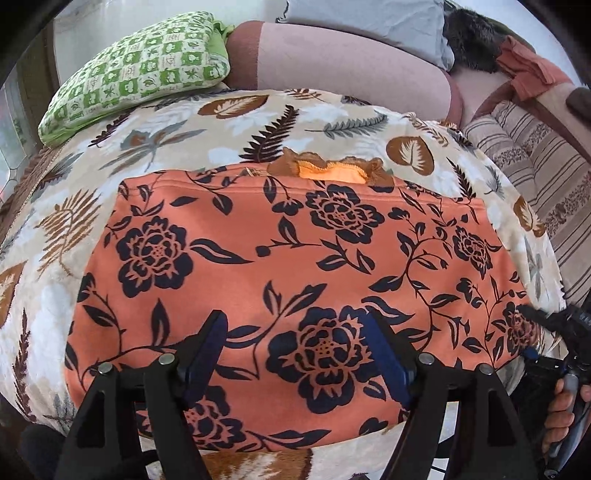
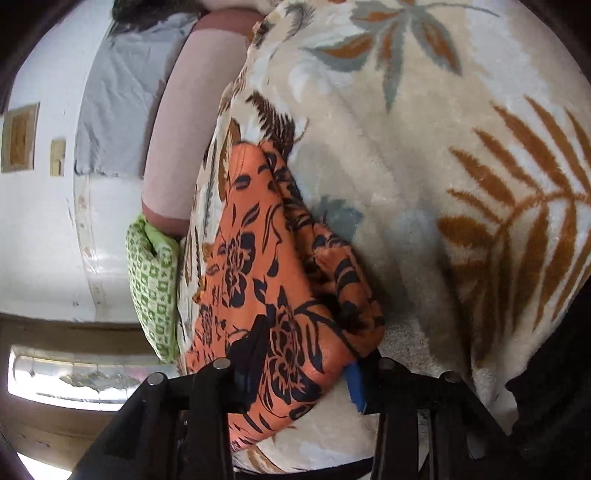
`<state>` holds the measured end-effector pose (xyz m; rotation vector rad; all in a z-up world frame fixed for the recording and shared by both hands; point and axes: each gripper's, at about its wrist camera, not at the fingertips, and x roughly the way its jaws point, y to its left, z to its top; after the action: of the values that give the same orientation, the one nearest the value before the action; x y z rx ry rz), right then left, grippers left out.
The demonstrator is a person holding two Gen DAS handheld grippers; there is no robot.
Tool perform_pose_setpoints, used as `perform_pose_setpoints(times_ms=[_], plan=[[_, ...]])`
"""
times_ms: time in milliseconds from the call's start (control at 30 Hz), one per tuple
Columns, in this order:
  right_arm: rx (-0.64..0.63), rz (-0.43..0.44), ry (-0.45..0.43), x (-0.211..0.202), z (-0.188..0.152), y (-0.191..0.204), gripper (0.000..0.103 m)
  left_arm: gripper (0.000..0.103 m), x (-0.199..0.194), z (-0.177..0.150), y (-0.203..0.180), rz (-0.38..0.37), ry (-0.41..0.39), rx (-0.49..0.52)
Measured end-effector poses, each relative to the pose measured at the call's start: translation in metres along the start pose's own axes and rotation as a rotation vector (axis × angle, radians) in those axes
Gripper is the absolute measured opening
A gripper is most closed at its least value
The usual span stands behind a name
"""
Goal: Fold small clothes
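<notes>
Garment [image 1: 295, 266]: orange w/ navy-black floral and vine print; brown-trimmed, plain orange edge at top. Blanket [image 1: 229, 129]: cream w/ brown, grey and white leaf print. Pillow [image 1: 147, 70]: green-and-white check w/ small motifs. Cushion [image 1: 535, 162]: beige w/ brown stripes. Gripper pads [image 1: 388, 358]: blue.

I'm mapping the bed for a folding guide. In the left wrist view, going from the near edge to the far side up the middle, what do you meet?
Left gripper → orange flowered garment → leaf-print blanket → pink bolster → grey pillow.
</notes>
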<state>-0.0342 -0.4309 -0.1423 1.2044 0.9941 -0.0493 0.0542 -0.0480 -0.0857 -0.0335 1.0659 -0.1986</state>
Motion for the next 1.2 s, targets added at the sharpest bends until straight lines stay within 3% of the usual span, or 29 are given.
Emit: perform_pose_setpoints(times_ms=[33, 100, 333, 467, 500, 567, 600, 700, 733, 800, 833, 867, 900, 967, 1033, 1067, 1100, 1133, 1167, 1200], plan=[[0.016, 0.015, -0.016, 0.001, -0.002, 0.001, 0.073, 0.077, 0.000, 0.000, -0.002, 0.003, 0.001, 0.007], [0.019, 0.018, -0.032, 0.000, -0.003, 0.004, 0.077, 0.077, 0.000, 0.000, -0.003, 0.009, -0.001, 0.016], [0.010, 0.000, -0.030, 0.014, -0.002, 0.015, 0.077, 0.077, 0.007, 0.002, -0.001, 0.016, 0.003, 0.004], [0.009, -0.012, -0.027, 0.016, 0.000, 0.015, 0.076, 0.080, 0.038, -0.003, -0.001, 0.072, 0.093, 0.037], [0.005, -0.018, -0.027, 0.016, 0.000, 0.015, 0.072, 0.080, 0.043, -0.005, -0.003, 0.092, 0.095, 0.059], [-0.015, -0.039, -0.011, 0.017, 0.003, 0.017, 0.056, 0.080, 0.036, -0.005, -0.010, 0.109, 0.073, 0.082], [-0.026, -0.048, -0.004, 0.017, 0.004, 0.017, 0.033, 0.080, 0.030, -0.003, -0.012, 0.089, 0.058, 0.076], [-0.075, -0.068, -0.012, 0.014, 0.005, 0.026, 0.030, 0.080, 0.012, 0.005, -0.020, 0.072, -0.048, 0.073], [-0.089, -0.063, -0.015, 0.014, 0.005, 0.028, 0.033, 0.082, 0.017, 0.005, -0.022, 0.077, -0.037, 0.083], [-0.073, -0.096, -0.010, 0.019, 0.006, 0.024, 0.038, 0.083, 0.048, 0.002, -0.024, 0.087, 0.080, 0.125], [-0.052, -0.087, -0.007, 0.022, 0.007, 0.020, 0.059, 0.089, 0.057, -0.002, -0.028, 0.123, 0.071, 0.174], [-0.026, -0.047, -0.008, 0.023, 0.006, 0.017, 0.064, 0.087, 0.052, -0.001, -0.032, 0.143, 0.055, 0.195], [-0.020, -0.046, -0.014, 0.022, 0.007, 0.017, 0.065, 0.086, 0.047, 0.001, -0.033, 0.138, 0.058, 0.187], [-0.064, -0.055, -0.018, 0.020, 0.008, 0.025, 0.065, 0.086, 0.023, 0.007, -0.033, 0.071, -0.009, 0.149], [-0.123, -0.068, -0.023, 0.020, 0.008, 0.035, 0.063, 0.086, 0.011, 0.007, -0.033, 0.111, -0.079, 0.166], [-0.129, -0.075, -0.020, 0.021, 0.008, 0.037, 0.063, 0.086, 0.020, 0.005, -0.032, 0.134, -0.055, 0.181], [-0.124, -0.081, -0.015, 0.023, 0.008, 0.036, 0.063, 0.087, 0.039, 0.002, -0.031, 0.130, 0.026, 0.191], [-0.110, -0.095, -0.005, 0.028, 0.010, 0.033, 0.064, 0.094, 0.061, -0.005, -0.027, 0.118, 0.084, 0.193], [-0.101, -0.103, -0.003, 0.032, 0.011, 0.031, 0.064, 0.098, 0.060, -0.005, -0.026, 0.125, 0.038, 0.204], [-0.093, -0.104, -0.005, 0.033, 0.011, 0.030, 0.064, 0.097, 0.058, -0.003, -0.028, 0.130, 0.051, 0.210]])
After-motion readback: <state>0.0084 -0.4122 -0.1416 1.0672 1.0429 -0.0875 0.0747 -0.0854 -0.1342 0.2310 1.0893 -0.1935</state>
